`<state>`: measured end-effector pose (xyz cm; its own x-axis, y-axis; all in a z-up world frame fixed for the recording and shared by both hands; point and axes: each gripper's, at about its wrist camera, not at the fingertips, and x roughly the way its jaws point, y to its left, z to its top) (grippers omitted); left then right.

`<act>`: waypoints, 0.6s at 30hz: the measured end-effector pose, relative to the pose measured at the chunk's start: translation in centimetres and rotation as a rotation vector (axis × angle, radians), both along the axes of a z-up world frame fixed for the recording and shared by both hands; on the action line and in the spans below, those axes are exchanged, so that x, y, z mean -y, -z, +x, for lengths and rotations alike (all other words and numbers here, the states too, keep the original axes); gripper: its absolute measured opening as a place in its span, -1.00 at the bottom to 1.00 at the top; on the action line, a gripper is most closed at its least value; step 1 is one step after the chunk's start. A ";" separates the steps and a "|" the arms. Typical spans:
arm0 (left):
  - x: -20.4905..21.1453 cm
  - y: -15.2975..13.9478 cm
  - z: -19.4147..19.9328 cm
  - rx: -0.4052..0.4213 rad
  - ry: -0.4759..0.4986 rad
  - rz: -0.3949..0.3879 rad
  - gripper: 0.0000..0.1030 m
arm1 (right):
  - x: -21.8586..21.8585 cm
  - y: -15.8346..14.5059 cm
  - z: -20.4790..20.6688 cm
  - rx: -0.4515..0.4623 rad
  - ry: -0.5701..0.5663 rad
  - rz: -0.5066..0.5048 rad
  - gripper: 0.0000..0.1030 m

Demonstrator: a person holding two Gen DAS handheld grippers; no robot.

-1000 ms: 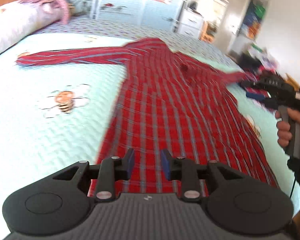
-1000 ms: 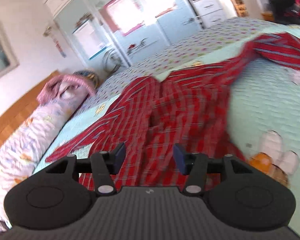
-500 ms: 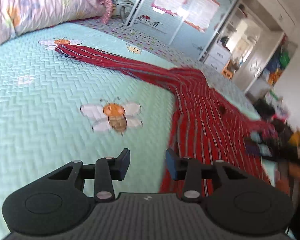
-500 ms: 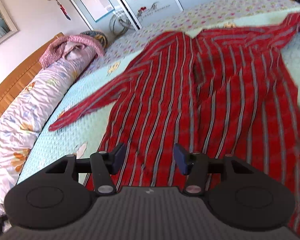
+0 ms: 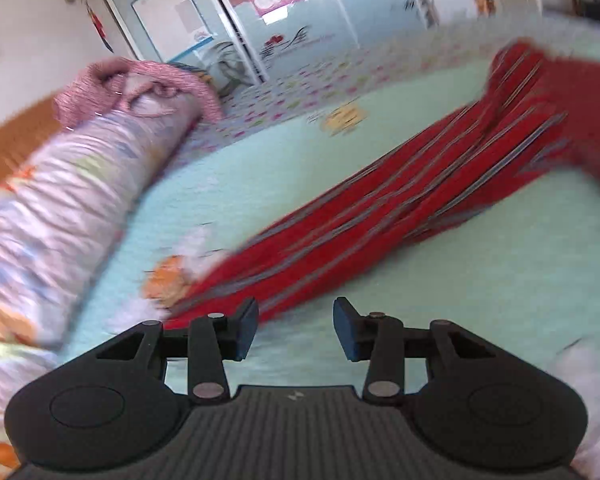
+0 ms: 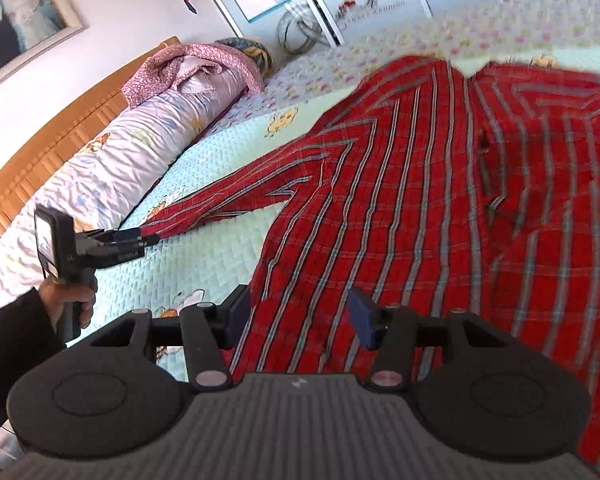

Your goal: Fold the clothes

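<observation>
Red plaid fabric, a long-sleeved shirt [image 6: 440, 200], lay spread flat on the pale green quilted bed [image 6: 204, 256], its body running toward the far edge and one sleeve [image 5: 380, 220] stretched out toward the headboard side. The cuff end of that sleeve lay beside an embroidered bee motif [image 5: 168, 280] on the quilt. The left gripper [image 5: 294, 326] was at the cuff, its jaws spread wide with one blue pad beside the sleeve's end and nothing between them; the left wrist view was blurred. In the right wrist view the same tool [image 6: 138, 242] appeared at the left, held in a hand [image 6: 70, 300] emerging from a dark sleeve [image 6: 12, 332], its fingertips at the cuff; whether they touched the cloth could not be told. The right gripper [image 6: 296, 316] was over the shirt's lower body near the hem, its jaws likewise spread, with striped cloth visible in the gap and not pinched. Along the wooden headboard [image 6: 48, 152] lay a rolled floral duvet [image 6: 112, 172], with a pink patterned garment [image 6: 204, 64] draped over its far end. A framed photograph [image 6: 16, 20] hung on the wall above.
</observation>
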<state>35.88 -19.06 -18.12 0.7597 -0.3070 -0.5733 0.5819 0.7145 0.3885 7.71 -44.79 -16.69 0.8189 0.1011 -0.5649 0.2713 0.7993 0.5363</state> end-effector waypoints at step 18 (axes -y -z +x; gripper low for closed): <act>-1.7 2.1 8.5 0.098 0.288 0.493 -0.91 | -2.8 -1.6 3.4 -0.317 0.225 0.254 0.08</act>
